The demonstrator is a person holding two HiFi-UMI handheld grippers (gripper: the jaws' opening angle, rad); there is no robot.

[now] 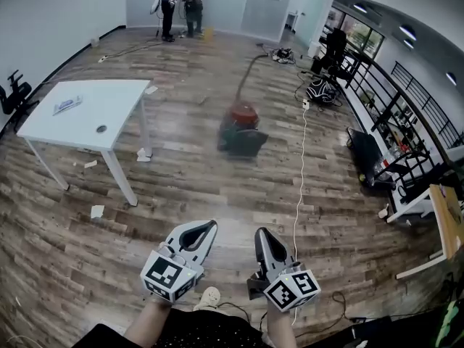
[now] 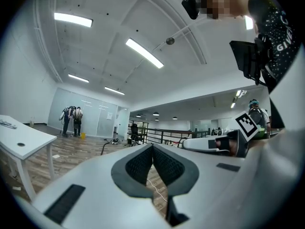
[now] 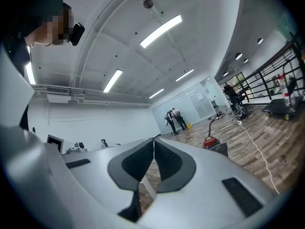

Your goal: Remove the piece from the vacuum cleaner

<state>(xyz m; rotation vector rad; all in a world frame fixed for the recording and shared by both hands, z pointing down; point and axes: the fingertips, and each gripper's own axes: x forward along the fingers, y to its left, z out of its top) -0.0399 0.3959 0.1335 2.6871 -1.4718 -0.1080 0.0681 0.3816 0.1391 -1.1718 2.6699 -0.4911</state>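
Your left gripper (image 1: 209, 226) and right gripper (image 1: 259, 233), jaws closed and empty, point toward the red-topped vacuum cleaner (image 1: 242, 127), well short of it.

A wide stretch of bare wooden floor (image 1: 217, 194) lies open between the left tongs (image 1: 210, 225) and right tongs (image 1: 259, 233), both closed and empty, and the vacuum cleaner (image 1: 241, 129) ahead. A white cable (image 1: 299, 187) trails along the floor on the right, passing just beside the right tongs. The white bench (image 1: 87, 111) stands well off to the left, with paper scraps (image 1: 96, 211) near its legs. A railing (image 1: 395, 93) and dark clutter (image 1: 362, 154) crowd the right edge.
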